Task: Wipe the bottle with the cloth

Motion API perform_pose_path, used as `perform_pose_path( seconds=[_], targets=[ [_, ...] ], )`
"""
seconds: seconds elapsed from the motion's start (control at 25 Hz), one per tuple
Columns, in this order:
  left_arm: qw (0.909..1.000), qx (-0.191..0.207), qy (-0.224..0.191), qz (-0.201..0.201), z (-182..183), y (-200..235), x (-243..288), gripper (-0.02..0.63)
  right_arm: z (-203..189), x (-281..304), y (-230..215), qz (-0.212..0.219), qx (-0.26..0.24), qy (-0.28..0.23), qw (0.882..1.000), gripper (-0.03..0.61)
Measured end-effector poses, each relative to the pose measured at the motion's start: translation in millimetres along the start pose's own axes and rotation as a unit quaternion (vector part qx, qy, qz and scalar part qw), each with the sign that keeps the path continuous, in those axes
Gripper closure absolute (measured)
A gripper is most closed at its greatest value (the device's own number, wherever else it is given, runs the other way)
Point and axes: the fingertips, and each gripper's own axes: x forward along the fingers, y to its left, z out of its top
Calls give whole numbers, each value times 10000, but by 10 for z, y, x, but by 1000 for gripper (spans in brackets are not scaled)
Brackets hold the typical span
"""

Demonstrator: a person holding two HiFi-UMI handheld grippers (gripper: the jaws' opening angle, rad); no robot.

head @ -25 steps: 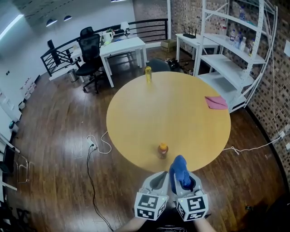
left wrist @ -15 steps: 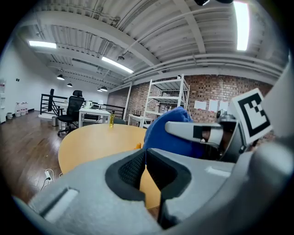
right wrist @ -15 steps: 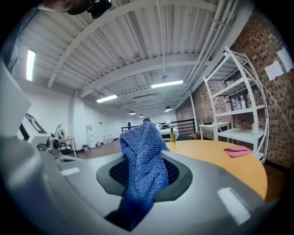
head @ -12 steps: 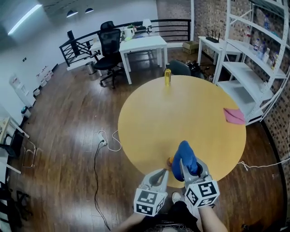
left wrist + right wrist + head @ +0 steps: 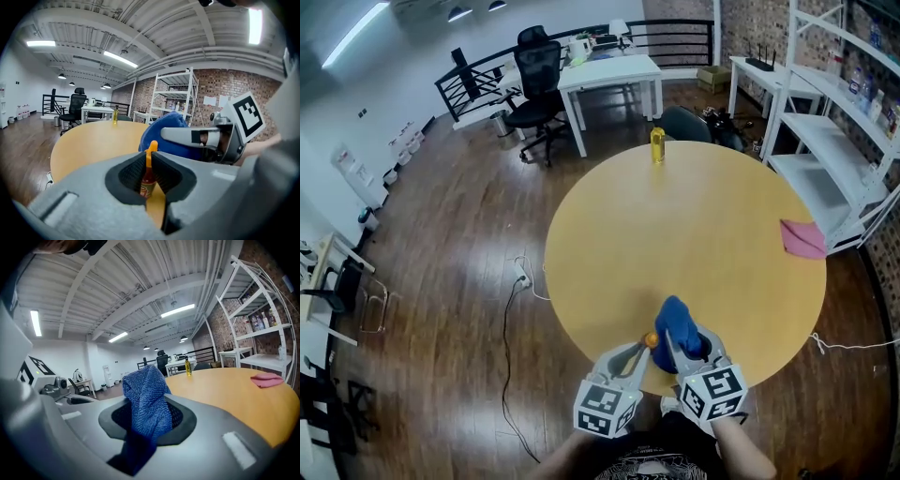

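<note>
At the desk's (image 5: 694,225) six o'clock edge, left tool (image 5: 639,352) pinches the bottle (image 5: 147,176); right tool (image 5: 680,349), clamping the cloth (image 5: 146,401), should rub it next.

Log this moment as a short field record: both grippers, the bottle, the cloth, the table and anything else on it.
left gripper: shut on the neck of the small bottle
right gripper: shut on the blue cloth
small bottle: upright, orange cap, at the near edge of the round table
blue cloth: bunched, close beside the bottle's cap; contact unclear
also on table: yellow bottle at the far edge, pink cloth at the right edge
</note>
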Motion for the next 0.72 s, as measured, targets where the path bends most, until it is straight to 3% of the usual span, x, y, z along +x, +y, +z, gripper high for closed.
perform_pose_path(
  seconds=[0.24,0.48,0.72],
  targets=[
    [9999,107,-33,69,-8,3,75,586,-363,129,-53,196,57,299,9993,489],
    [9997,-93,-57,199,5,79,79,586,-728,187,-284,149,1018,548,9932,489],
    [9996,-106,-12,266,-26,129,87,586,-1086,261,-309,84,1004,925,9906,491]
  ],
)
